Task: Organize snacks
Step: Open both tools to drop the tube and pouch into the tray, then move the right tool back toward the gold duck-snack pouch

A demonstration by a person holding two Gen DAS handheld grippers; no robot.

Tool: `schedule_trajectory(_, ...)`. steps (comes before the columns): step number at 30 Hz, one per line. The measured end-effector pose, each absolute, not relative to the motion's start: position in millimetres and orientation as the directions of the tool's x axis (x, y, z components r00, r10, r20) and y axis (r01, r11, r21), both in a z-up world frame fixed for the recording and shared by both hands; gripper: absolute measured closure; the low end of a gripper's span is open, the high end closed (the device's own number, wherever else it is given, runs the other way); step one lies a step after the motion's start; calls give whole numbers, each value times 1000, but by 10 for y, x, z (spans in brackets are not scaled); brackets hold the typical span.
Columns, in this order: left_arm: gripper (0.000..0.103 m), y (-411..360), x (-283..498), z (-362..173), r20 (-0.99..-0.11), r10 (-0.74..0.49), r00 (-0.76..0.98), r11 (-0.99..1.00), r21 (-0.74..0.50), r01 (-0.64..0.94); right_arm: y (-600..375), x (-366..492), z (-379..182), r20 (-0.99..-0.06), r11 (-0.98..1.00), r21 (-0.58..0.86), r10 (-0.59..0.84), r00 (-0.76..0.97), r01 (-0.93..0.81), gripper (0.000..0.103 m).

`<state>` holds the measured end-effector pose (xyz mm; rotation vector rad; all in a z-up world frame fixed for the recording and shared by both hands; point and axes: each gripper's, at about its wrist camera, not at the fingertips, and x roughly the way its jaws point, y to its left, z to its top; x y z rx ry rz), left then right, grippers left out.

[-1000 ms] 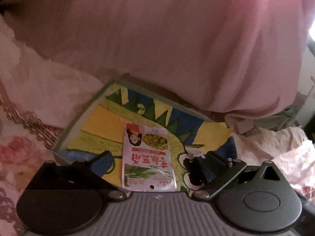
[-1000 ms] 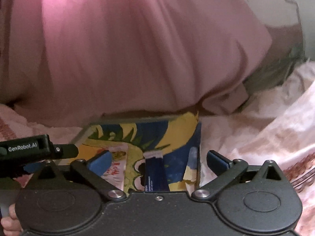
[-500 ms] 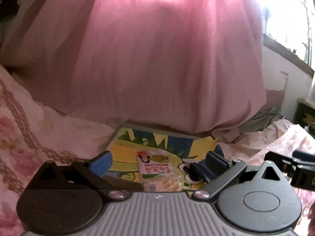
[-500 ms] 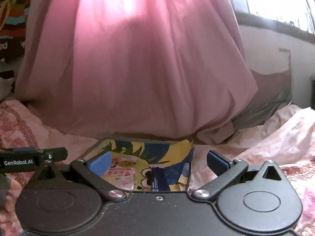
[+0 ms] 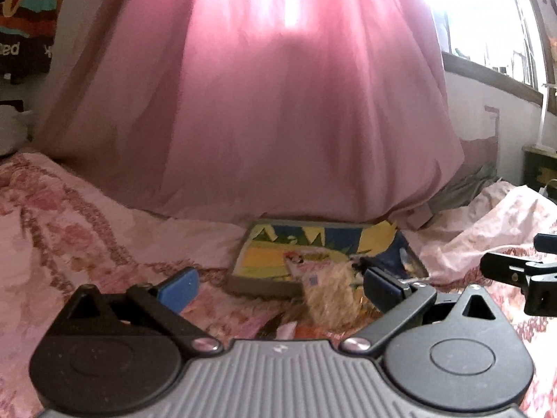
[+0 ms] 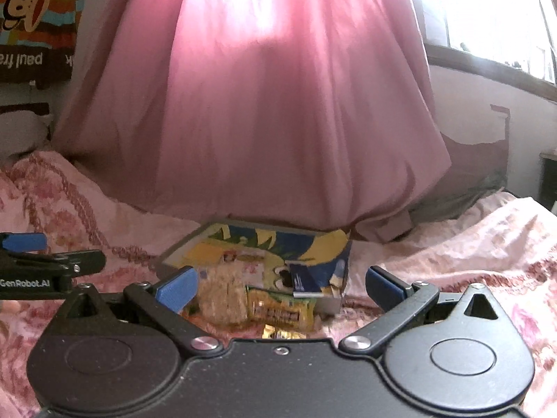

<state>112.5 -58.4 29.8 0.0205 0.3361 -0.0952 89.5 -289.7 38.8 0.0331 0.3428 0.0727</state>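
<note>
A shallow cartoon-printed box (image 5: pixel 275 264) (image 6: pixel 313 247) lies on the floral bed cover. In it lie a pink-and-white snack packet (image 5: pixel 303 261) (image 6: pixel 243 259) and a dark blue packet (image 6: pixel 303 277). In front of the box lie a clear bag of beige crackers (image 5: pixel 330 296) (image 6: pixel 222 296), a yellow-green packet (image 6: pixel 278 308) and small gold sweets (image 6: pixel 278 332). My left gripper (image 5: pixel 278 287) is open and empty, back from the box. My right gripper (image 6: pixel 280 287) is open and empty, over the front snacks.
A pink curtain (image 5: pixel 278 104) hangs right behind the box. The rumpled pink floral bed cover (image 5: pixel 69 226) spreads on both sides. A window (image 6: pixel 487 10) is at the upper right. A printed bag (image 6: pixel 31 17) hangs at the upper left.
Both grippers have pulled back and risen from the box, so it looks smaller and farther. The snacks in front of the box have come into view. Both stay open.
</note>
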Motion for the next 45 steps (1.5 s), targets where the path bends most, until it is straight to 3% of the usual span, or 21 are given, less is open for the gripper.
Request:
schedule_trajectory(17,0,-216,675,-85,-428,29,903,998,-38,-49,-2724,599,76,-482,998,54,54,875,-31,1)
schedule_trajectory(31,0,-288,753,-169,-478,43,877,999,10,-44,-2617,658,6,-513,996,52,94,853,-78,1)
schedule_trajectory(45,0,-261,1078,-313,-621,14,783,999,-24,-37,-2593,881,-144,-581,992,92,120,805,-82,1)
